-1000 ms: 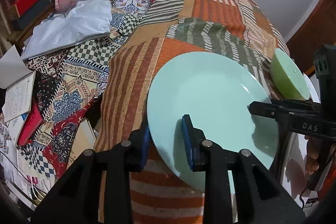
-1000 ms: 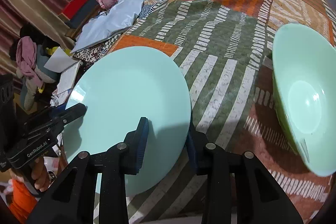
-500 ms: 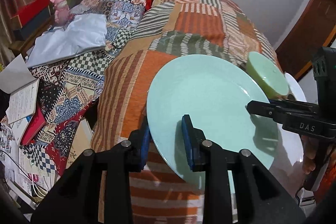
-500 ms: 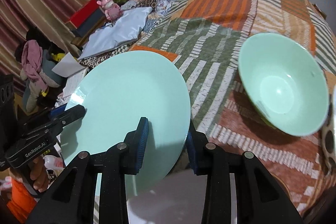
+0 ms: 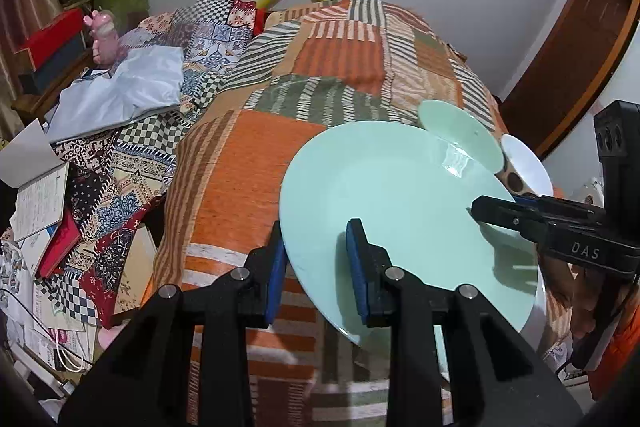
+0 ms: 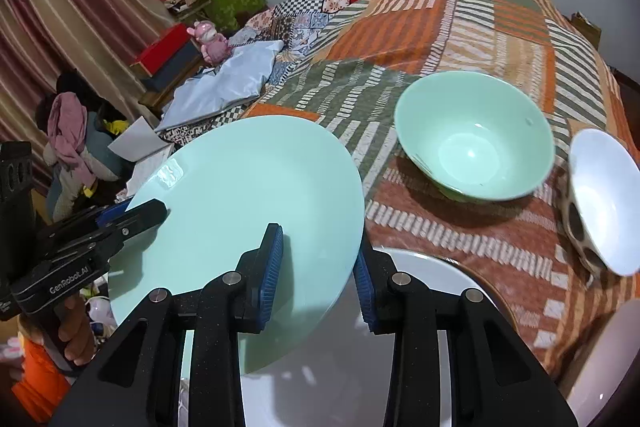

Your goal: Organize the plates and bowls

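Observation:
A pale mint-green plate (image 5: pixel 404 211) (image 6: pixel 248 211) is held in the air, tilted, by both grippers. My left gripper (image 5: pixel 316 267) is shut on its left rim. My right gripper (image 6: pixel 318 267) is shut on its opposite rim and shows in the left wrist view (image 5: pixel 520 219). Under the plate's near edge lies a white plate (image 6: pixel 400 339). A green bowl (image 6: pixel 474 135) stands upright on the bedspread beyond. A white bowl with dark spots (image 6: pixel 600 203) leans at the right.
A striped orange and green patchwork bedspread (image 5: pixel 340 67) covers the bed. A light blue pillowcase (image 5: pixel 120 91), a pink toy (image 5: pixel 104 35), books and boxes clutter the left side. A white wall and a brown door (image 5: pixel 572 47) stand behind.
Both grippers have lifted the green plate higher and drawn it back toward the near edge. The white plate and the spotted bowl have come into view.

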The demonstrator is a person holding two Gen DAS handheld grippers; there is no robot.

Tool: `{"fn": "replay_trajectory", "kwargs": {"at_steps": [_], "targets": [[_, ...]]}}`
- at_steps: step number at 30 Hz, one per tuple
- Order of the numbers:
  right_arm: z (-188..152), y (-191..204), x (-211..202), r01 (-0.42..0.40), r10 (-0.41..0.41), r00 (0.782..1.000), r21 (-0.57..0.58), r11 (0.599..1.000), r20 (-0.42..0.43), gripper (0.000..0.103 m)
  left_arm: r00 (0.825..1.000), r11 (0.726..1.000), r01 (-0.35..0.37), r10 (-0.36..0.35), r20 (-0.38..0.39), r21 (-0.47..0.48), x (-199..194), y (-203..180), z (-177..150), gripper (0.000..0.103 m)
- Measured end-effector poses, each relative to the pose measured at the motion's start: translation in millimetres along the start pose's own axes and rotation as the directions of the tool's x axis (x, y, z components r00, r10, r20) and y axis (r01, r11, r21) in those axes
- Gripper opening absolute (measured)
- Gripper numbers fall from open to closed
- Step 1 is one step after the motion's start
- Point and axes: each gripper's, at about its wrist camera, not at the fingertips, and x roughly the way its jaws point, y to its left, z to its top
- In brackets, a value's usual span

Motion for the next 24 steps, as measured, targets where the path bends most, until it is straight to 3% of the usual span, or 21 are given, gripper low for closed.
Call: {"fn": "replay_trajectory", "kwargs": {"at_steps": [24], "targets": [[-54.7, -36.0, -42.1, 0.027, -0.031, 0.999, 0.09, 0.996, 0.037, 0.031, 0.997, 0.997, 0.068, -0.067, -0.026, 0.04, -5.3, -61.4, -38.3, 0.028]]}}
